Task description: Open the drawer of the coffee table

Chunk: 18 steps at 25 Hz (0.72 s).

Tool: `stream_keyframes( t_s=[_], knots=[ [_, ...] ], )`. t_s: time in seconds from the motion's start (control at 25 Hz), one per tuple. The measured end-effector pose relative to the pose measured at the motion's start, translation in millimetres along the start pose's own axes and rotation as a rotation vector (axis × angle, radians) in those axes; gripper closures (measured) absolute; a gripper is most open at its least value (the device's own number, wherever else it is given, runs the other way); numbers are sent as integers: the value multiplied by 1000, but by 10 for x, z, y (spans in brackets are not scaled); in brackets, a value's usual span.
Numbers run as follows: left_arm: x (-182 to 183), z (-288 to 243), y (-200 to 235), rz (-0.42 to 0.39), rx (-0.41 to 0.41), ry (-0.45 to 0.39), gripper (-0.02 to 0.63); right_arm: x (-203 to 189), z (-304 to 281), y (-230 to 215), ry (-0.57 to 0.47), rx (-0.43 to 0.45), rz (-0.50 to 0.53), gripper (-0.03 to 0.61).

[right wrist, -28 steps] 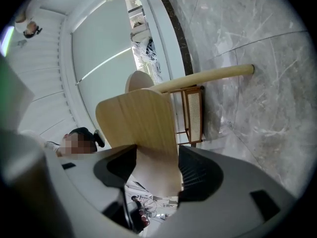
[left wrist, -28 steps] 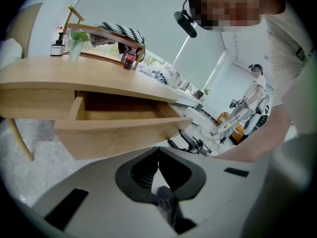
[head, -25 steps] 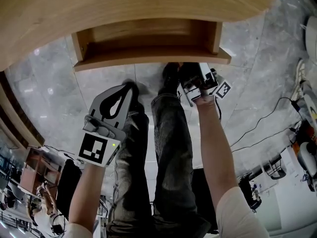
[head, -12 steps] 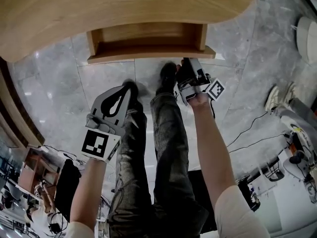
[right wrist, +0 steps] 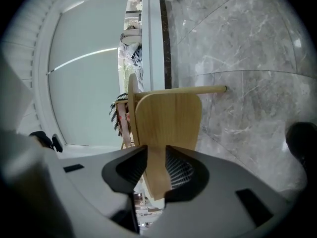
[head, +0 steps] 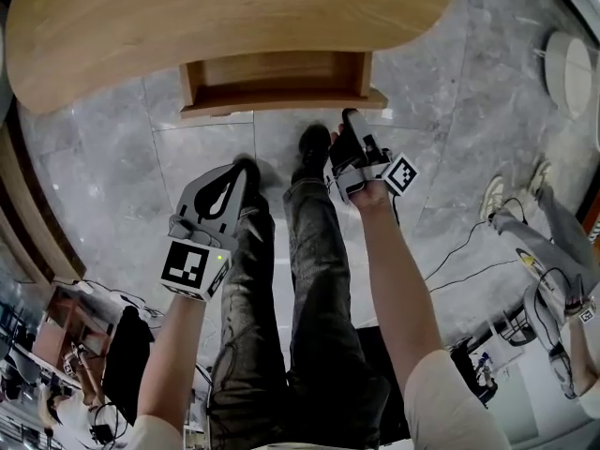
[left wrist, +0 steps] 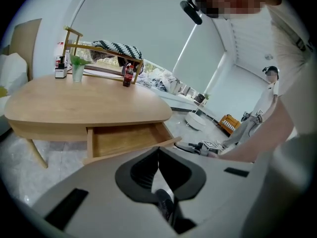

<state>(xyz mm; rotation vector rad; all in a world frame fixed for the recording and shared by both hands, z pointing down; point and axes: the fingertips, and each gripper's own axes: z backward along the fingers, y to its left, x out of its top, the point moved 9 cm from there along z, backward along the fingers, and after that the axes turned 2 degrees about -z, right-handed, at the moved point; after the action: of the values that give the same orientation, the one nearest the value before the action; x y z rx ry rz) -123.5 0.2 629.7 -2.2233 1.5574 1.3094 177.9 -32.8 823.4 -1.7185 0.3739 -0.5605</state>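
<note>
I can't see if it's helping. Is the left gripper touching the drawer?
Apart. The head view shows grey floor between the left gripper and the open drawer; in the left gripper view the drawer sits well beyond the jaws.

In the head view the upper picture edge cuts off the coffee table (head: pixel 234 26), and its top hides the rear of the drawer (head: pixel 277 81) (only the pulled-out part shows). In the left gripper view, a small object (left wrist: pixel 60 69) at the coffee table's far left corner is too small to name. Right of the coffee table, a pale figure (head: pixel 534 251) is cut by the head view's edge.
</note>
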Motion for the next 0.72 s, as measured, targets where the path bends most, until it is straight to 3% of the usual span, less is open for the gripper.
stream_keyframes(
  t_s=[0.32, 0.72],
  knots=[
    [460, 460, -242, -48, -22, -11, 594, -191, 197, 752, -4, -10, 17, 502],
    [1225, 1197, -587, -107, -50, -9, 594, -462, 252, 2097, 2, 9, 37, 551]
  ],
)
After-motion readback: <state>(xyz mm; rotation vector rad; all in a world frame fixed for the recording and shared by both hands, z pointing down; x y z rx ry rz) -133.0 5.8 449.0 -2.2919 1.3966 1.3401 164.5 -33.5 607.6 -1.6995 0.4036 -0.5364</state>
